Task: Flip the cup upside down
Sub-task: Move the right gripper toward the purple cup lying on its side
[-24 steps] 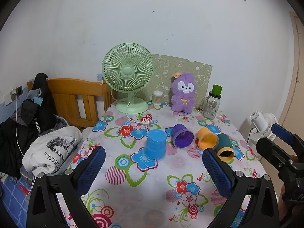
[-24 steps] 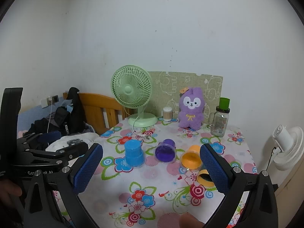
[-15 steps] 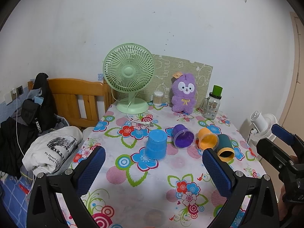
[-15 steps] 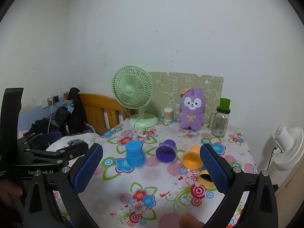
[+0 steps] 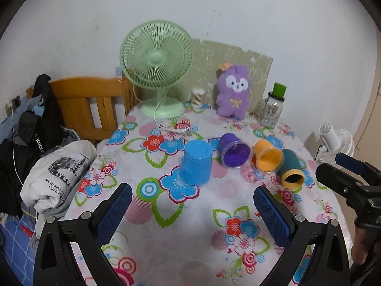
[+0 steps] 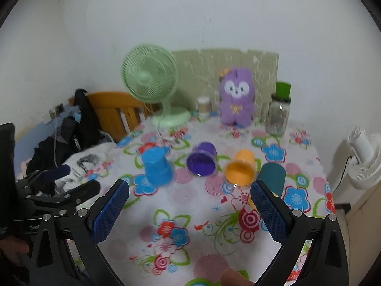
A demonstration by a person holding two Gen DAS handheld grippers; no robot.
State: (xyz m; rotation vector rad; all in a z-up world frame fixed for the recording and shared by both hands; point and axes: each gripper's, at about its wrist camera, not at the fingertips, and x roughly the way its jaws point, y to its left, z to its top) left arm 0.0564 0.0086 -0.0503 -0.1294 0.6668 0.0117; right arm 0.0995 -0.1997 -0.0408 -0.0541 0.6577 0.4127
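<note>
A blue cup [image 5: 196,163] stands upside down on the flowered tablecloth [image 5: 190,214]. To its right a purple cup [image 5: 234,153], an orange cup [image 5: 268,158] and a dark teal cup [image 5: 291,168] lie on their sides, mouths toward me. In the right wrist view they are the blue cup [image 6: 157,166], purple cup [image 6: 202,162], orange cup [image 6: 240,171] and teal cup [image 6: 272,177]. My left gripper [image 5: 191,212] is open and empty, short of the blue cup. My right gripper [image 6: 189,211] is open and empty, short of the cups.
A green desk fan [image 5: 157,59] with its cord, a purple plush toy [image 5: 234,90], a cotton-swab jar [image 5: 198,97] and a green-lidded glass jar [image 5: 272,110] stand at the table's back. A wooden headboard [image 5: 95,102] and clothes [image 5: 57,174] are at left. A white fan [image 5: 333,140] stands at right.
Both grippers have moved forward and lower toward the cups, which now look larger. The right wrist view is blurred by motion. The cups have not moved.
</note>
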